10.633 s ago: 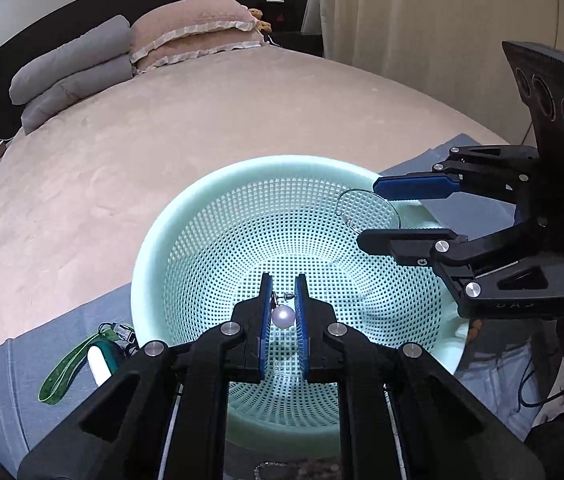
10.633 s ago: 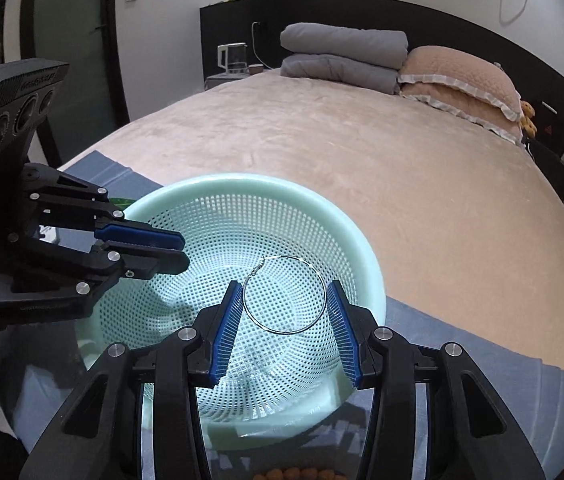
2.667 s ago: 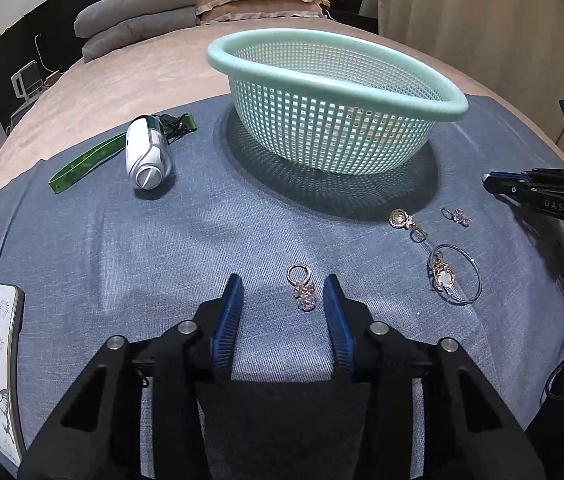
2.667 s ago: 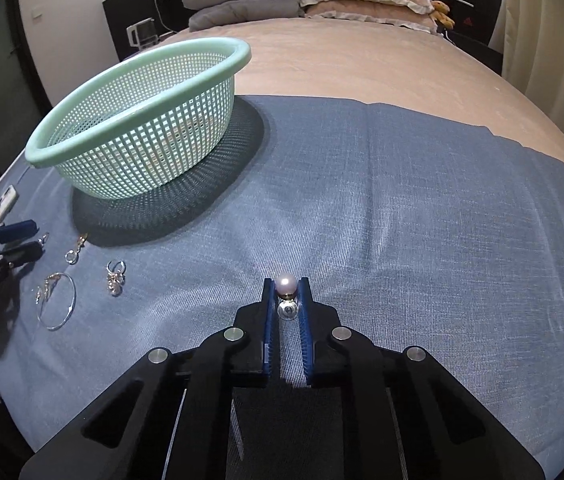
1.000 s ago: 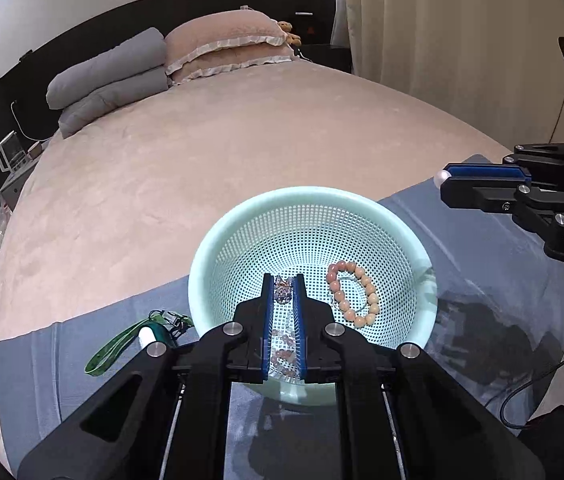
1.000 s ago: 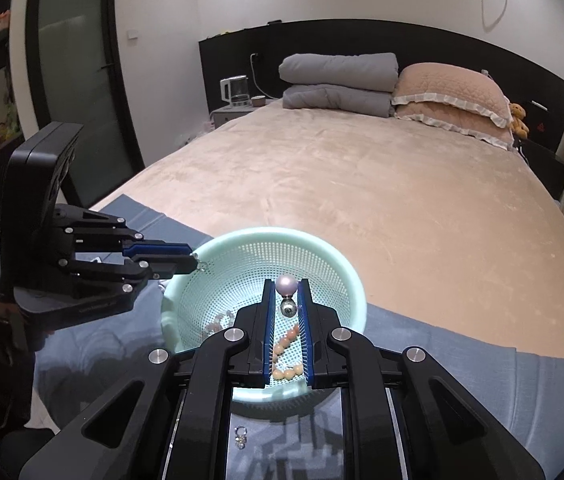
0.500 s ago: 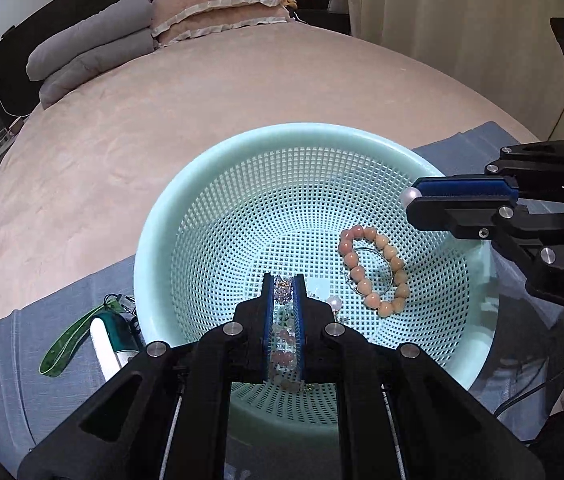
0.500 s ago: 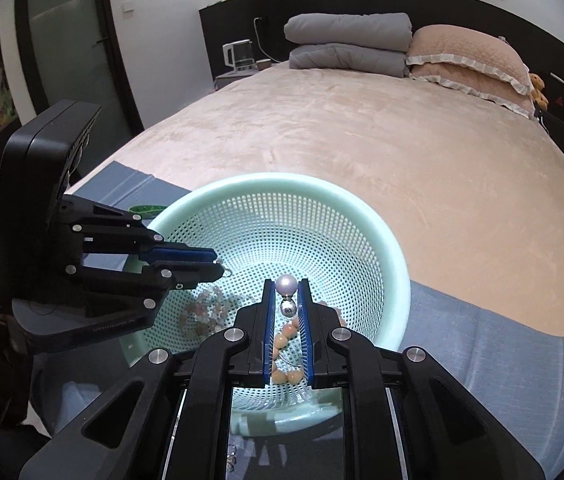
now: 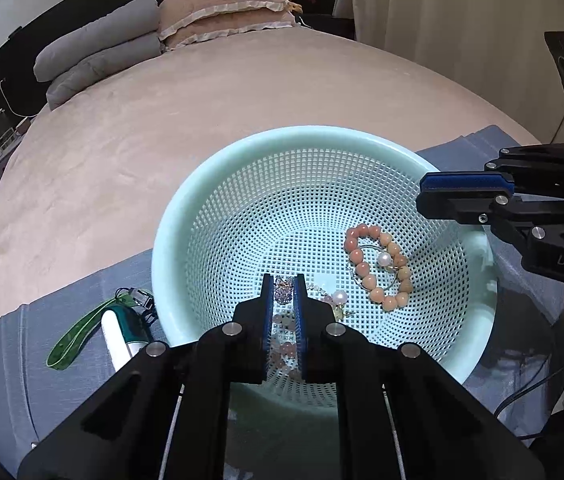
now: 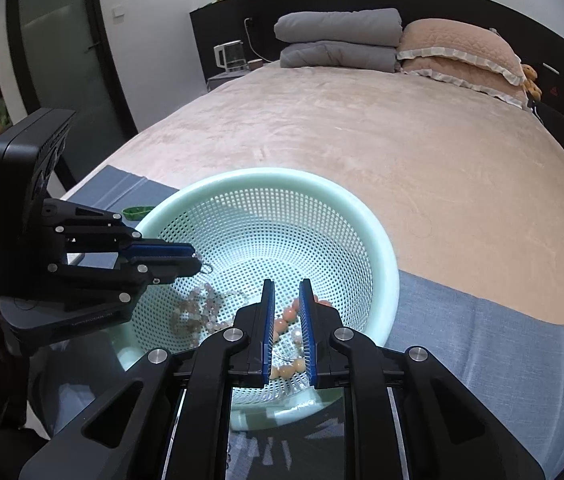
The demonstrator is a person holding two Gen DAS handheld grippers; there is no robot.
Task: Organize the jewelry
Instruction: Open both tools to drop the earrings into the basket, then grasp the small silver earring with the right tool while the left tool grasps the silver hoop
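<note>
A mint-green plastic basket (image 9: 314, 133) sits on a blue-grey cloth on the bed. Over its near side my left gripper (image 9: 283, 280) has a small sparkly earring (image 9: 283, 291) between its pads, and its jaws are opening. The right wrist view shows that earring's hook (image 10: 206, 268) hanging from the left gripper's tips. My right gripper (image 10: 286, 284) hovers over the basket with a narrow gap and nothing between its pads. In the basket lie a coral bead bracelet (image 9: 378, 268), a pearl earring (image 9: 383, 259) inside it, and a pale pink bead bracelet (image 10: 198, 308).
A white device on a green lanyard (image 9: 122, 328) lies on the cloth (image 9: 82, 360) left of the basket. Beyond is the pink bedspread (image 9: 202, 100), with pillows (image 9: 222, 12) and folded grey blankets (image 9: 98, 60) at the headboard. A black cable (image 9: 542, 384) runs at the right.
Both grippers came down closer over the basket. The pearl earring has left my right gripper's tips and now lies inside the coral bracelet. The left gripper still has the sparkly earring.
</note>
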